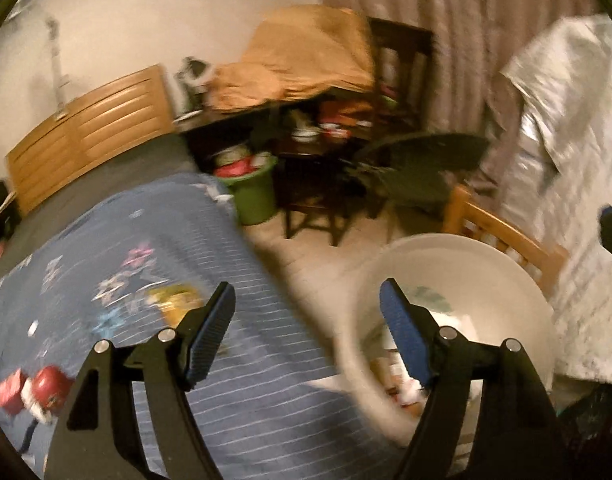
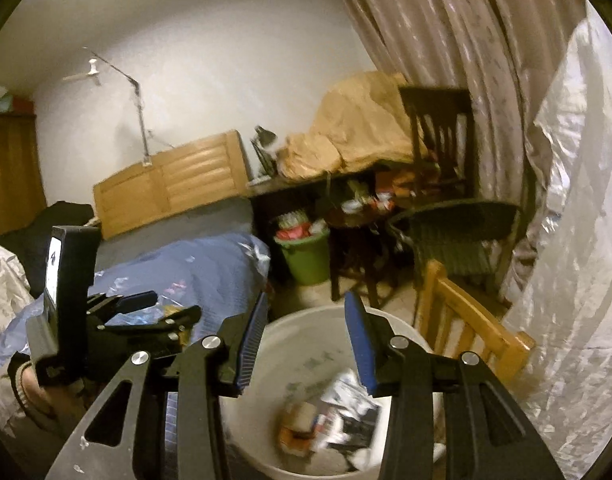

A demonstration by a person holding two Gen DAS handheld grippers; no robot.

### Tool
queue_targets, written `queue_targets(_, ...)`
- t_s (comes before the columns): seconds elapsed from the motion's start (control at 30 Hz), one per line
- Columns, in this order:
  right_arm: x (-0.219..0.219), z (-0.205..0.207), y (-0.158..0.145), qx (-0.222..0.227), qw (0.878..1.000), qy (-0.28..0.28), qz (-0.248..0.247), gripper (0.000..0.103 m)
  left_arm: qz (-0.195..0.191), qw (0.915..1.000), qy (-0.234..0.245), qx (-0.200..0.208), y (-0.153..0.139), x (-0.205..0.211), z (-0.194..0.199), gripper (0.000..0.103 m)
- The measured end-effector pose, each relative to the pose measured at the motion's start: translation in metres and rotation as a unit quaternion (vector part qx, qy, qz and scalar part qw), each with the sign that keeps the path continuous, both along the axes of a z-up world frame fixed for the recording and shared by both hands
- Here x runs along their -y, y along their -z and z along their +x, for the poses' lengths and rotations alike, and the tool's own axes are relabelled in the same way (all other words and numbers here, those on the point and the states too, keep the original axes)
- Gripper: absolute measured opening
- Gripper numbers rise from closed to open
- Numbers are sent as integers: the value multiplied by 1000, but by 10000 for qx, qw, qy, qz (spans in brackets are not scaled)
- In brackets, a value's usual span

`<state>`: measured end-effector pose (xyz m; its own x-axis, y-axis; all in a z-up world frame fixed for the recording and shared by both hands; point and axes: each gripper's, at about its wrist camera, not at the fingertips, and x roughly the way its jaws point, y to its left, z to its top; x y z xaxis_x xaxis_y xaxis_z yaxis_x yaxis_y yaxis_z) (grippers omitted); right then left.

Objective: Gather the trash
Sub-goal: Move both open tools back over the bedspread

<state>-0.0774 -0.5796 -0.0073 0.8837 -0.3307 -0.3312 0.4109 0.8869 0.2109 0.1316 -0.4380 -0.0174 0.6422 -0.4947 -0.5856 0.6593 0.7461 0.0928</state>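
Observation:
A white bucket [image 2: 302,352] stands on the floor beside the bed, with crumpled wrappers and paper trash [image 2: 334,404] lying in it. My right gripper [image 2: 308,308] hovers open over its rim with nothing between the fingers. In the left wrist view my left gripper [image 1: 306,296] is open and empty, straddling the bed's edge and the white bucket [image 1: 466,276]. On the blue quilt [image 1: 126,240] lie a yellow wrapper [image 1: 178,300] and a red-and-white packet [image 1: 42,390]. The right wrist view shows the left gripper [image 2: 166,308] to the left, over the quilt, held by a hand.
A green bucket [image 2: 306,256] full of rubbish stands by a dark table. A light wooden chair [image 2: 466,320] is right behind the white bucket, with a dark wicker chair [image 2: 458,236] beyond it. Silver foil sheeting [image 2: 566,240] hangs at the right.

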Motion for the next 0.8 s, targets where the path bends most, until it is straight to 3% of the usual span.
queue_targets(0.13, -48, 10, -9, 259, 9989, -211, -329, 43, -236, 9979, -608, -41, -18, -64, 19, 72)
queue_targets(0.23, -86, 26, -9, 348, 9972, -519, -404, 49, -382, 9944, -986, -51, -31, -109, 30, 73)
queue_targets(0.4, -156, 73, 1, 127, 9895, -1401, -327, 55, -606, 9802, -1882, -77, -47, -203, 56, 76)
queue_targets(0.5, -204, 102, 10, -93, 9787, -2029, -295, 58, -582, 9676, -2449, -198, -44, -257, 77, 77)
queue_targets(0.57, -236, 119, 17, -256, 9688, -2447, -313, 65, -539, 9569, -2830, -358, -36, -297, 95, 77)
queue_targets(0.8, -342, 186, 53, -902, 9215, -3768, -253, 85, -755, 9181, -3683, -1254, 5, -405, 137, 77)
